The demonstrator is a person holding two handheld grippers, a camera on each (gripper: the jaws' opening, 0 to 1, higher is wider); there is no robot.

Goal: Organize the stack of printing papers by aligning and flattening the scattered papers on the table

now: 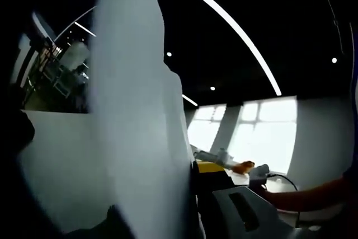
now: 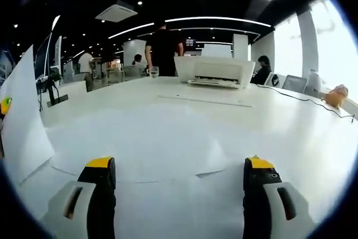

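In the left gripper view a white stack of papers [image 1: 134, 127] stands upright, close and blurred, rising from between my jaws. My left gripper [image 1: 191, 178] is shut on its lower edge. Its right fingertip [image 1: 209, 166] is yellow and the other is hidden behind the sheets. In the right gripper view the same papers [image 2: 22, 121] stand on edge at the far left of the white table [image 2: 179, 127]. A flat sheet [image 2: 168, 194] lies on the table under my right gripper [image 2: 179, 166], which is open wide and holds nothing.
A white printer [image 2: 215, 72] sits at the table's far end with a sheet [image 2: 204, 100] in front and a glass [image 2: 154, 71] beside it. A person [image 2: 164, 48] stands behind it. A cable [image 2: 302, 99] and an orange object [image 2: 335, 96] lie at the right.
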